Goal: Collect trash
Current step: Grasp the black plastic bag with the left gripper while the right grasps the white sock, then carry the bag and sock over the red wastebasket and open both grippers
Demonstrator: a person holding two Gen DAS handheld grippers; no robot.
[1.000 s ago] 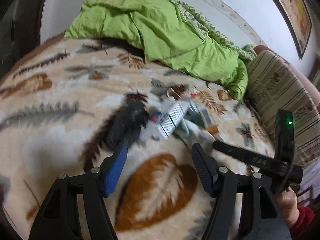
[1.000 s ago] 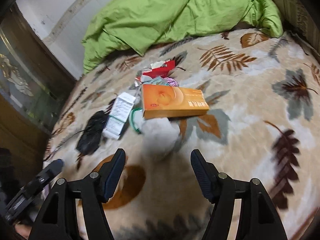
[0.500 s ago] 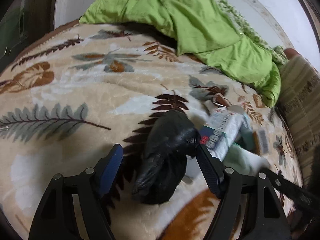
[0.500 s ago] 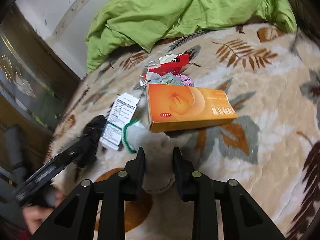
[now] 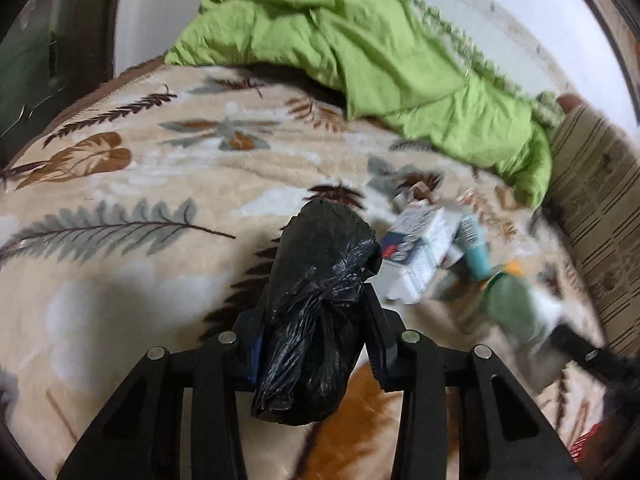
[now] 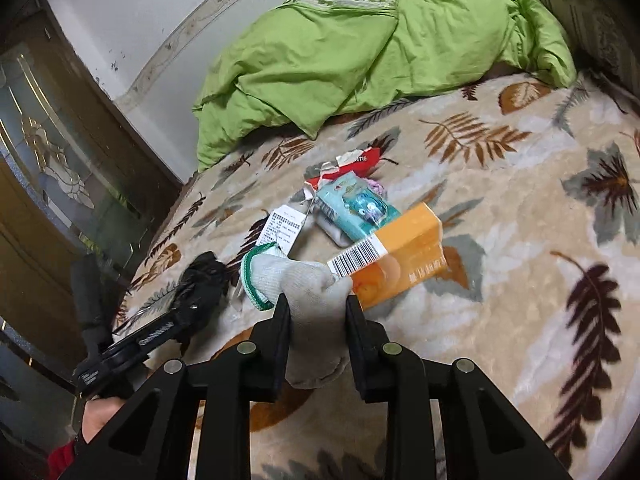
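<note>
A: Left claw (image 5: 316, 312) has just been closing, now clamped on the black bag (image 5: 316, 280). Right claw (image 6: 316, 312) clamped on the white glove (image 6: 296, 280), on the bed (image 6: 500, 280).

B: Progress?

A: Early, I'd say. Orange box (image 6: 404, 256), teal packet (image 6: 356, 208), red wrapper (image 6: 356, 160) not yet bagged.

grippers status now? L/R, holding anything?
Left gripper: just been closing, shut on the black bag.
Right gripper: shut on the glove.
</note>
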